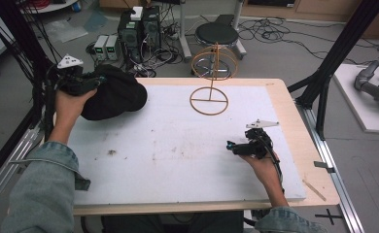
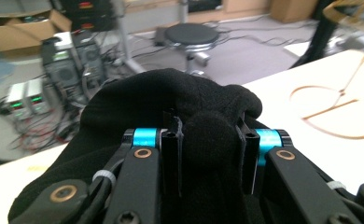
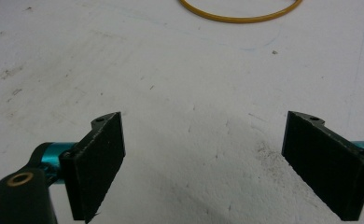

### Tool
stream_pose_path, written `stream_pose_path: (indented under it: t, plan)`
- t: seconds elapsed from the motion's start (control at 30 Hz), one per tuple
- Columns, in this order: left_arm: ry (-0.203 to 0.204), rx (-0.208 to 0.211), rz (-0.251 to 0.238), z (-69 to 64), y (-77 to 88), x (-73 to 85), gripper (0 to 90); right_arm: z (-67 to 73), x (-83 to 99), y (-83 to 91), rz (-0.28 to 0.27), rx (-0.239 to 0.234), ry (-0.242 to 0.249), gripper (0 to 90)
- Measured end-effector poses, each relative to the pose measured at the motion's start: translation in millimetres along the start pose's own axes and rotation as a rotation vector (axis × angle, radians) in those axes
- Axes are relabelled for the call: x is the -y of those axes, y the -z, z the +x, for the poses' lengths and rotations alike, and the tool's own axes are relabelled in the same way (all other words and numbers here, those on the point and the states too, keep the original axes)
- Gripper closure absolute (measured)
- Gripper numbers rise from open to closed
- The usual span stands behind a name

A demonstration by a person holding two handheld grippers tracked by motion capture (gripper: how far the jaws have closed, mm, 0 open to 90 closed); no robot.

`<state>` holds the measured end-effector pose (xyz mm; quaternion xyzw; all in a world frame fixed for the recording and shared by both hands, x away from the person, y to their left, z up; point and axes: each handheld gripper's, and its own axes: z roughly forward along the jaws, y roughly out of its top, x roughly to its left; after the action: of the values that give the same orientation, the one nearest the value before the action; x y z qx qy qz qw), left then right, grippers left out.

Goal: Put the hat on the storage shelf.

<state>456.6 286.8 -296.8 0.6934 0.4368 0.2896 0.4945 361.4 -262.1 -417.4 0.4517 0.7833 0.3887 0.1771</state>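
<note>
The left tongs [image 2: 208, 140] clench a fold of the soft black knitted fabric hat [image 2: 171, 102], which bulges out ahead of them at the far left corner of the white desk [image 1: 168, 155]. The right tongs [image 3: 203, 158] gape wide, released, well apart from the hat, hovering over bare desk.

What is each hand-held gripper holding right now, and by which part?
The left hand-held gripper is shut on a fold of the black cloth hat, near its edge. The right hand-held gripper is open over the table, holding nothing.
</note>
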Motion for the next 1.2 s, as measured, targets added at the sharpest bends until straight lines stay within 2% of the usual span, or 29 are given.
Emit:
stream_pose_path:
  t: [0.17,0.33,0.43,0.57,0.8,1.0,1.2]
  plan:
    - [0.013,0.069,-0.033,-12.4,4.9,-24.2,70.4,-0.3,-0.1,0.8,-0.002,-0.002,0.000,13.0]
    - [0.017,0.113,-0.092,-25.4,8.6,-46.4,70.4,-0.2,0.0,1.0,-0.002,-0.003,0.000,13.0]
    - [0.009,0.128,-0.122,-32.0,11.0,-60.8,70.4,0.4,-0.2,0.8,-0.002,-0.003,-0.003,13.1]
    - [0.032,0.152,-0.166,-36.0,12.5,-76.3,70.4,0.2,-0.4,0.8,-0.007,-0.003,0.005,13.1]
    - [0.018,0.164,-0.201,-45.5,9.9,-105.8,70.5,-0.5,-0.1,1.4,-0.005,-0.006,0.002,13.1]
    - [0.037,0.201,-0.229,-49.9,3.0,-125.8,70.5,-1.8,-0.1,2.1,-0.007,-0.007,-0.006,13.1]
    - [0.018,0.238,-0.251,-58.2,-7.4,-144.1,70.4,-2.3,-0.1,2.3,-0.005,-0.003,-0.009,13.1]
